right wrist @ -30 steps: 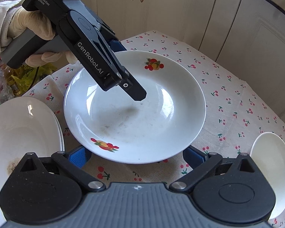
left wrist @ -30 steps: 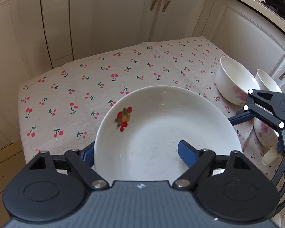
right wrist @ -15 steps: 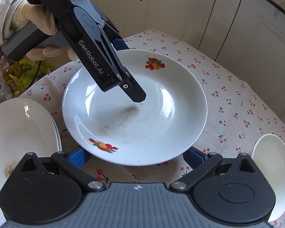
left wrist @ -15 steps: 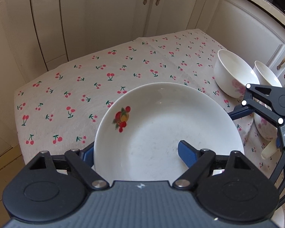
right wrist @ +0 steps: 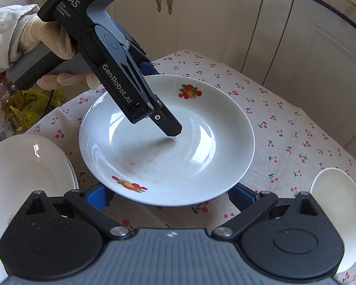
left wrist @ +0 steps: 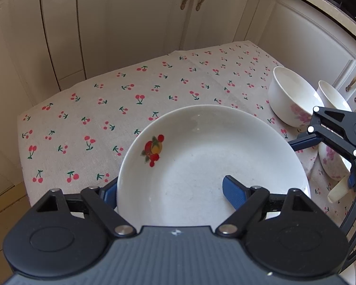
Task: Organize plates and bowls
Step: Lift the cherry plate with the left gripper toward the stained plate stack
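over the cherry-print tablecloth (left wrist: 140,87), my left gripper (left wrist: 169,191) clamps the near rim of the fruit-print plate (left wrist: 208,156): one pad inside the well, the other under the outer edge, jaws narrow, holding the plate tilted. it looks raised clear of the cloth, though i cannot tell for sure. my right gripper (right wrist: 170,196) hangs open-jawed just below the plate's near rim, gripping nothing.

risk, as i judge it: a one-sided rim pinch on glazed china could let the plate pivot or slip; swinging right could clip the two flowered bowls (left wrist: 294,99).

right wrist view alone shows my gloved left hand (right wrist: 45,38), the white dish (right wrist: 23,166) at left and another white bowl (right wrist: 339,211) at right. left wrist view alone shows the flowered bowls.
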